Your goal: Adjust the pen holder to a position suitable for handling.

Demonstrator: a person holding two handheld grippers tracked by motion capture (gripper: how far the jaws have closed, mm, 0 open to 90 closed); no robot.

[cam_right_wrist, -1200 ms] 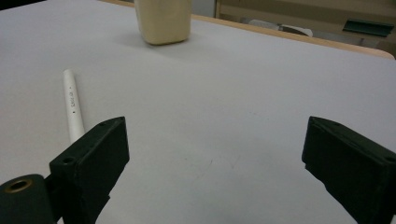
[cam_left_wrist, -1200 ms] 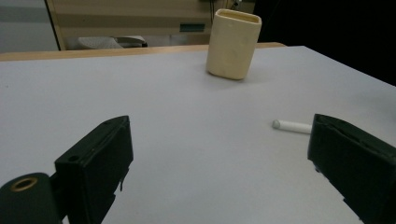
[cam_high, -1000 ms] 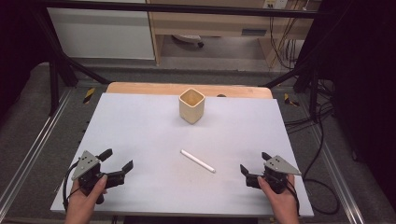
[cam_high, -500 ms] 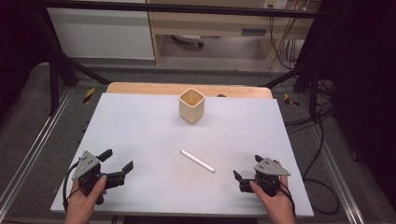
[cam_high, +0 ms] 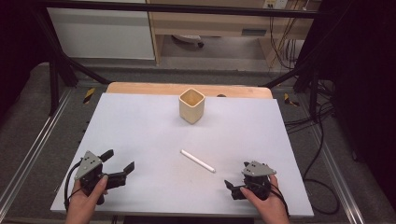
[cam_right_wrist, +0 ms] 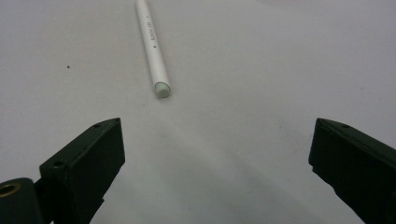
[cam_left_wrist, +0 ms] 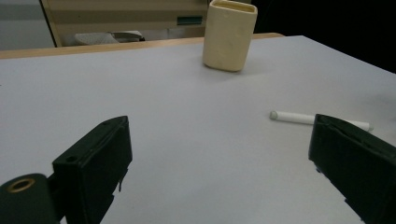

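White table top fills the middle of the high view, with dark floor and cables around it. The white pen lies flat, up ahead and a bit to the left of the right claw, near it but not touching. The tan cup stands upright far ahead of both claws, well apart from the pen. The right hand sits low at the near edge and tips that claw down toward the table. The left claw rests off to the side, with the left hand wrapped around its handle.

Next, in the left gripper view, the left claw stands wide and holds nothing. The pen peeks out just behind its right jaw, and the cup is far ahead.

Last, in the right gripper view, the right claw is wide too and holds nothing. The pen's green end points back at it, just ahead and toward its left jaw.

I think the pen could roll away, because it is round and thin. If one jaw bumps it first, it may spin or skid off. If the claw closes too high, it may pinch only air. If it presses too low, the jaws may scrape the table.
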